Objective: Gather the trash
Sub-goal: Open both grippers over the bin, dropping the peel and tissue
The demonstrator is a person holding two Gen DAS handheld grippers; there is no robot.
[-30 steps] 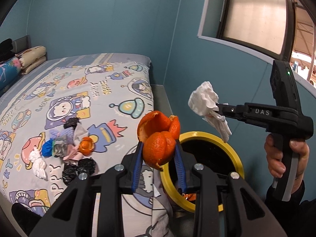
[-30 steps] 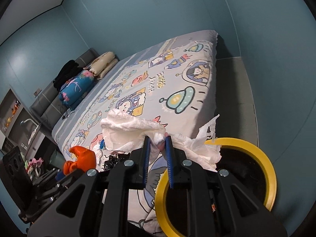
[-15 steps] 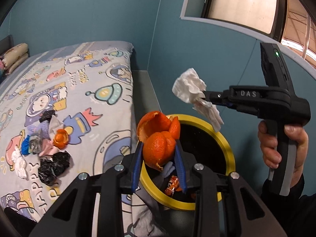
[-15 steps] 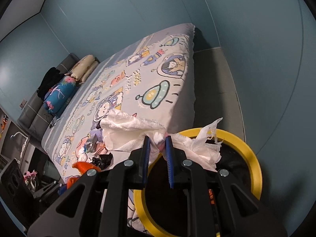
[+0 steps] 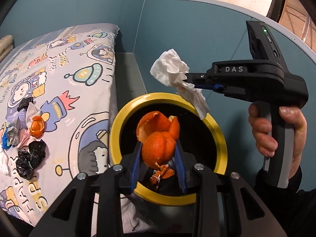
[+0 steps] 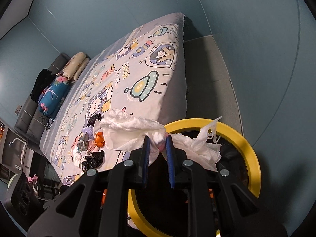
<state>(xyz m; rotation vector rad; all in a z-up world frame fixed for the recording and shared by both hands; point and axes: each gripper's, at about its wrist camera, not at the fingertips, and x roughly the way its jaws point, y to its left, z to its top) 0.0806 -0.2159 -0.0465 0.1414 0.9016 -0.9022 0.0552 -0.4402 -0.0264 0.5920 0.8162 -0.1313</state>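
Orange peel [image 5: 158, 138] sits clamped in your left gripper [image 5: 159, 156] directly over the yellow-rimmed bin [image 5: 219, 136] beside the bed [image 5: 79, 63], while your right gripper [image 6: 158, 146] pinches crumpled white tissue [image 6: 134, 130] above the bin's rim, more trash [image 5: 25, 136] lying on the bedsheet.

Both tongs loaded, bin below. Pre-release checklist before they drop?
1. Left tongs gripping the orange peel: ok.
2. Peel over the bin opening: ok, black interior shows behind it.
3. Right tongs gripping the tissue: ok.
4. Tissue fully over the opening: not ok; in the right wrist view one end hangs past the yellow rim toward the bed.
5. Room left in the bin: cannot tell, only some scraps visible inside.
6. Trash pile remaining on the bed: not ok.
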